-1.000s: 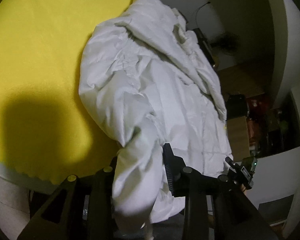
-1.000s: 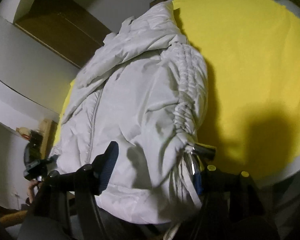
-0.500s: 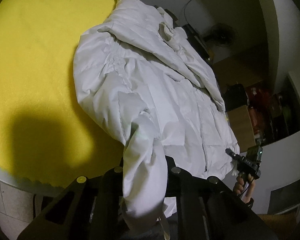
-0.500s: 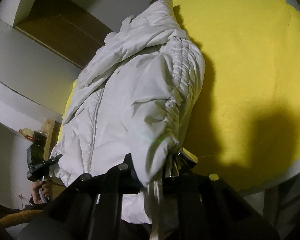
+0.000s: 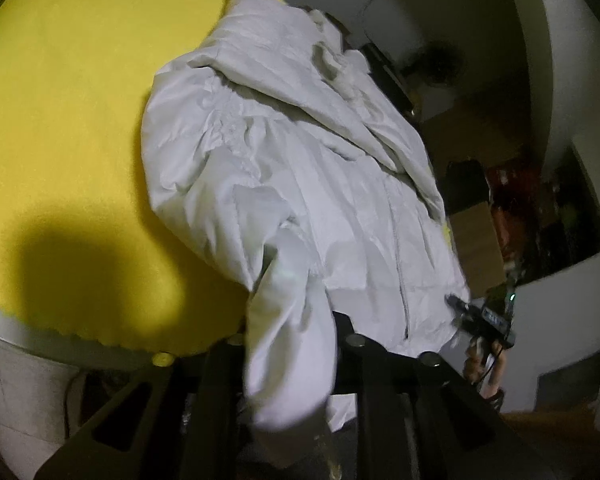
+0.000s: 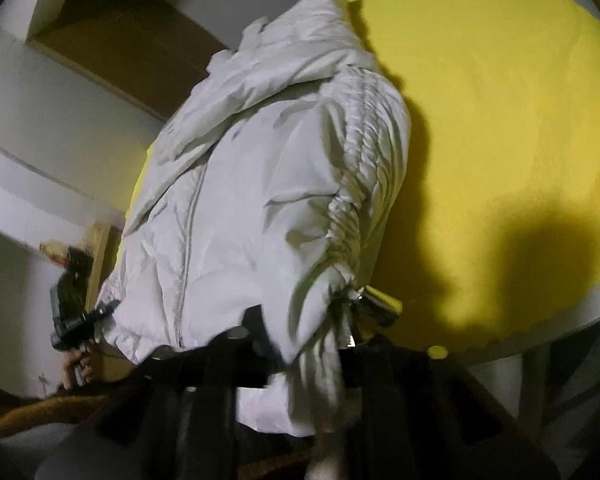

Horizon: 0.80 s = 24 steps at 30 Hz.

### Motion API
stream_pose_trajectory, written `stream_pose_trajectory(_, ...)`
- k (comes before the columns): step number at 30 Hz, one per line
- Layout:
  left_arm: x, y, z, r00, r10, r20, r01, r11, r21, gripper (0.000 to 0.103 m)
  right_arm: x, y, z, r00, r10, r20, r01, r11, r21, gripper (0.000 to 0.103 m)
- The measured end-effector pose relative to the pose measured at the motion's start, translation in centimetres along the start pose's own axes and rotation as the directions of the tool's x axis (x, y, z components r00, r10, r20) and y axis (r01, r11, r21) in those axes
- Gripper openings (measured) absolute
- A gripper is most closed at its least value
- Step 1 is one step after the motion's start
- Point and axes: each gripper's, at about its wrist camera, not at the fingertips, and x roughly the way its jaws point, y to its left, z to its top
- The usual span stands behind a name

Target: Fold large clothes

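Grippers first. The left gripper (image 5: pixel 292 344) is clamped on the cuff end of one sleeve (image 5: pixel 288 320) of the white jacket (image 5: pixel 300 168); the cloth bunches between its jaws and hangs below them. The right gripper (image 6: pixel 304 336) is likewise clenched on the other sleeve (image 6: pixel 352 208), the ruched one, at its cuff beside a dangling metal buckle (image 6: pixel 376 304). Each gripper appears in the other's view, held in a hand at the far side of the hem.

Ahead of both grippers the jacket lies front up and zipped on the yellow table cover (image 5: pixel 60 140), body spread flat, hood (image 5: pixel 276 52) at the far end, hem overhanging the near table edge.

Progress, as judged: early. The garment is laid out and both sleeves are seized, but no fold is visible; sleeves remain to be crossed over the chest, then the body folded.

Containers: none in view in either picture, hence no contents to report.
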Motion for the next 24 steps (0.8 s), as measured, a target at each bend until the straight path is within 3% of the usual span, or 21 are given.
stream_pose_trajectory(1, 0.5, 0.2, 0.3, 1.0, -0.008, -0.016, 0.008, 1.0, -0.021, 0.054, 0.2, -0.3, 0.1, 1.0, -0.002, 0.003, 0.002, 1.0, 0.015, 0.073)
stream_pose_trajectory(2, 1.0, 0.4, 0.6, 0.999, -0.029, -0.033, 0.028, 0.999, -0.038, 0.075, 0.4, -0.5, 0.2, 1.0, 0.002, 0.006, -0.002, 1.0, 0.03, 0.077)
stream_pose_trajectory(3, 1.3, 0.4, 0.8, 0.999, -0.042, -0.035, 0.04, 0.998, -0.044, 0.076, 0.8, -0.7, 0.3, 1.0, 0.018, -0.006, -0.018, 0.999, 0.045, 0.076)
stream_pose_trajectory(4, 1.8, 0.3, 1.0, 0.998, -0.048, -0.04, 0.047, 0.998, -0.035, 0.076, 1.0, -0.6, 0.2, 1.0, 0.03, -0.009, -0.029, 0.999, 0.045, 0.061)
stream_pose_trajectory(6, 2.5, 0.1, 1.3, 0.998, -0.032, -0.058, 0.031, 0.999, -0.022, 0.07, 1.2, -0.6, 0.2, 1.0, 0.028, -0.014, -0.028, 0.999, 0.03, 0.033)
stream_pose_trajectory(7, 2.8, 0.0, 1.3, 0.998, -0.025, -0.065, 0.024, 0.999, -0.021, 0.063, 1.2, -0.7, 0.2, 0.999, 0.035, -0.014, -0.035, 0.999, 0.028, 0.027)
stream_pose_trajectory(8, 3.0, 0.1, 1.4, 0.998, -0.007, -0.068, 0.006, 1.0, -0.015, 0.035, 1.0, -0.8, 0.0, 0.999, 0.039, -0.014, -0.039, 0.999, 0.024, 0.024)
stream_pose_trajectory(9, 2.9, 0.1, 1.4, 0.997, 0.021, -0.069, -0.022, 1.0, -0.004, 0.016, 0.7, -0.9, 0.0, 0.999, 0.043, -0.013, -0.043, 0.999, 0.02, 0.019)
stream_pose_trajectory(13, 2.2, -0.8, 1.1, 0.999, 0.009, -0.044, -0.007, 0.999, 0.032, 0.01, -0.8, -0.5, -0.1, 0.997, 0.071, 0.005, -0.07, 0.998, -0.005, 0.012)
stream_pose_trajectory(18, 0.3, -2.5, 2.1, 0.999, -0.035, -0.001, 0.035, 0.997, 0.074, 0.01, -2.8, 1.2, 0.8, 0.993, 0.12, 0.02, -0.119, 0.991, -0.057, 0.01)
stream_pose_trajectory(24, -2.1, -4.0, 5.6, 0.993, -0.109, 0.048, 0.104, 0.99, 0.098, 0.01, -5.6, 2.9, 3.9, 0.975, 0.216, 0.054, -0.211, 0.974, -0.079, 0.009)
